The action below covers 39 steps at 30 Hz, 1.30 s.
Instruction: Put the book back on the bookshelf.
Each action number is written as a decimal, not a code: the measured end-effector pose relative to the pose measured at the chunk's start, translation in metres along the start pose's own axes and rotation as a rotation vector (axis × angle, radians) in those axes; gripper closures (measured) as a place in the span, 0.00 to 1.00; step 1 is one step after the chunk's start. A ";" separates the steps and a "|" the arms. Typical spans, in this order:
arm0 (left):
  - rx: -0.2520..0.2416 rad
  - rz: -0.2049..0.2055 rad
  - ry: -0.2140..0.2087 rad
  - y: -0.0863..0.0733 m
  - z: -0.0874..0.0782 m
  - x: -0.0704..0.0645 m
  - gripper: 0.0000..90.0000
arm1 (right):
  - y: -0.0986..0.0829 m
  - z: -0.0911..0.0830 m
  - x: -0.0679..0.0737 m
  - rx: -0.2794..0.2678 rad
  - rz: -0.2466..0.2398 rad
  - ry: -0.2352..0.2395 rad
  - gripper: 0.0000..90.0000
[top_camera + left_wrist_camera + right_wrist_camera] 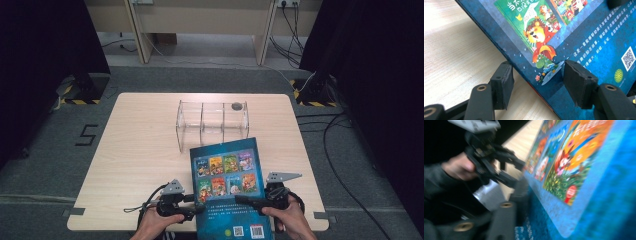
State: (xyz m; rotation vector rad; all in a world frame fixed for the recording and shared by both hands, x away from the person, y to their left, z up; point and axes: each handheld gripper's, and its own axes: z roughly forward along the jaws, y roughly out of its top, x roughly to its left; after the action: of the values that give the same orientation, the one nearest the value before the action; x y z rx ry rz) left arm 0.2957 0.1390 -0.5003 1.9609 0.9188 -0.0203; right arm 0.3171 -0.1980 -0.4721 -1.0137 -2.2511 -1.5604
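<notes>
While jaws straddle the book (227, 185), both forearms enter low; hands level.

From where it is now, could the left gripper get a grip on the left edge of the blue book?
Probably yes. In the left gripper view the book edge already lies between the open fingers, one below the cover and one above it, with bare table beside it and nothing blocking. The left gripper seems to need only to close.

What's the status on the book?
Left hand-held gripper open astride book edge. Right hand-held gripper on book, grip unclear. Clear rack just beyond.
</notes>
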 end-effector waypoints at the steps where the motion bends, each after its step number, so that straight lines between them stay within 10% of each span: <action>1: -0.007 -0.003 0.000 0.000 -0.001 0.000 0.47 | 0.000 -0.001 0.001 -0.006 -0.007 0.004 0.78; 21: -0.184 -0.069 -0.097 0.007 -0.015 -0.002 0.35 | 0.022 -0.021 0.031 -0.301 -0.194 0.020 0.87; 29: -0.150 -0.072 -0.044 0.003 -0.016 0.006 0.32 | 0.039 -0.033 0.040 -0.401 -0.364 -0.146 0.88; 39: -0.070 -0.033 0.009 -0.002 -0.010 0.010 0.31 | 0.020 -0.042 0.039 -0.375 -0.479 -0.169 0.88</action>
State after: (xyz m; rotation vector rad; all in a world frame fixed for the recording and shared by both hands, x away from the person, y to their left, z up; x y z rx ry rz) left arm 0.2983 0.1525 -0.4999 1.8821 0.9460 0.0019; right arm 0.2930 -0.2154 -0.4190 -0.7374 -2.5046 -2.2364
